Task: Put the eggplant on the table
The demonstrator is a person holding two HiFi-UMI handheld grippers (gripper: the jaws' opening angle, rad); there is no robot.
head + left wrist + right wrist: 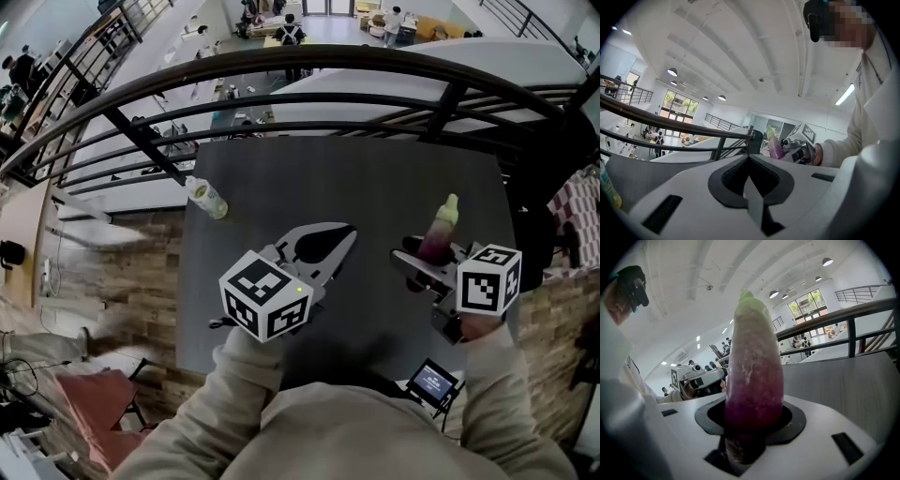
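The eggplant (437, 236), purple with a pale green tip, stands upright over the right part of the dark grey table (281, 178). My right gripper (431, 257) is shut on its lower purple end. In the right gripper view the eggplant (753, 376) fills the middle and rises from between the jaws of the right gripper (752, 416). My left gripper (349, 231) hovers over the table's middle, shut with nothing in it. In the left gripper view the left gripper (749, 157) shows its tips touching, and the eggplant (774, 146) appears beyond them to the right.
A clear plastic bottle (206, 198) lies near the table's left edge. A black metal railing (309, 66) curves behind the table, with an open hall far below it. A small screen device (431, 381) sits by the table's near right corner.
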